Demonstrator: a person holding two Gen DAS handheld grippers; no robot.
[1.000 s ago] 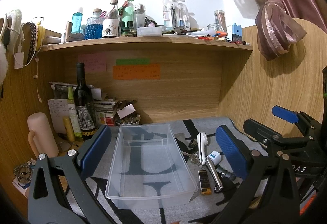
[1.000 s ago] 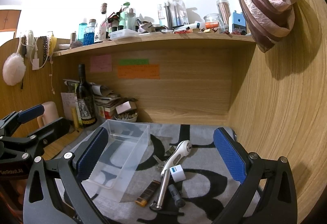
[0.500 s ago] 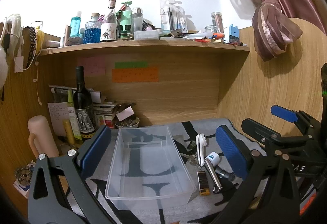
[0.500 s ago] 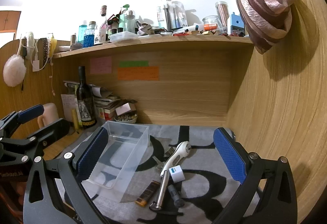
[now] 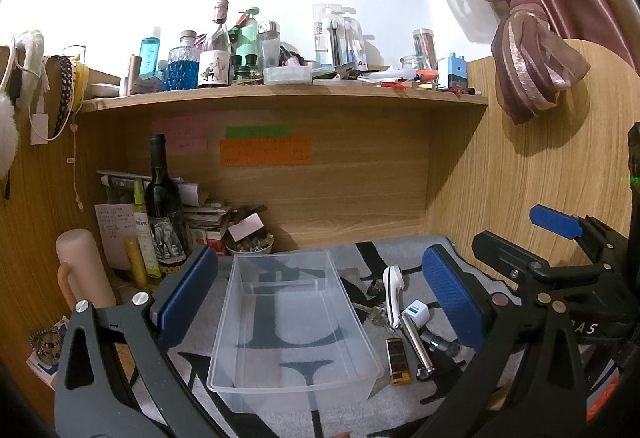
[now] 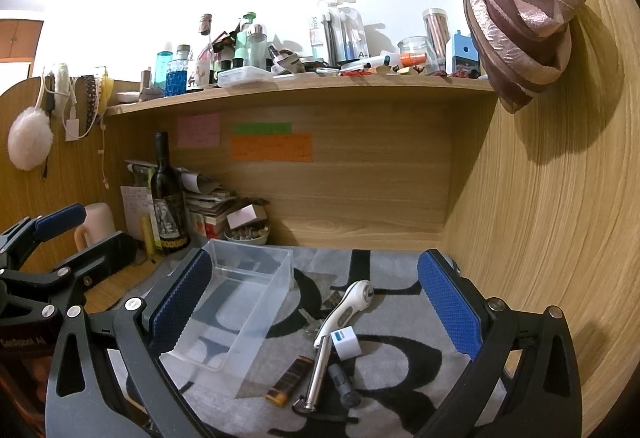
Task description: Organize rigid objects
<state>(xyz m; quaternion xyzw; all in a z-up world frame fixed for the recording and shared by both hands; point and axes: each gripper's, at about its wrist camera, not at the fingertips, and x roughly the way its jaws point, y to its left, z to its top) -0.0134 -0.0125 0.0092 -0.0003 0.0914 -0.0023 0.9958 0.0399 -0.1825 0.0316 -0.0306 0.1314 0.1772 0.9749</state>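
Both tools (image 5: 320, 290) (image 6: 316, 302) gape above the patterned mat (image 6: 392, 370).

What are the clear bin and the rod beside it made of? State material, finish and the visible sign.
Clear bin: looks like thin glossy plastic; the mat's black pattern shows through its walls and floor, and the rim catches light.
Rod: apparently polished metal, perhaps steel or chrome; it gives a bright silvery reflection along its length. Its white handle seems smooth moulded plastic.
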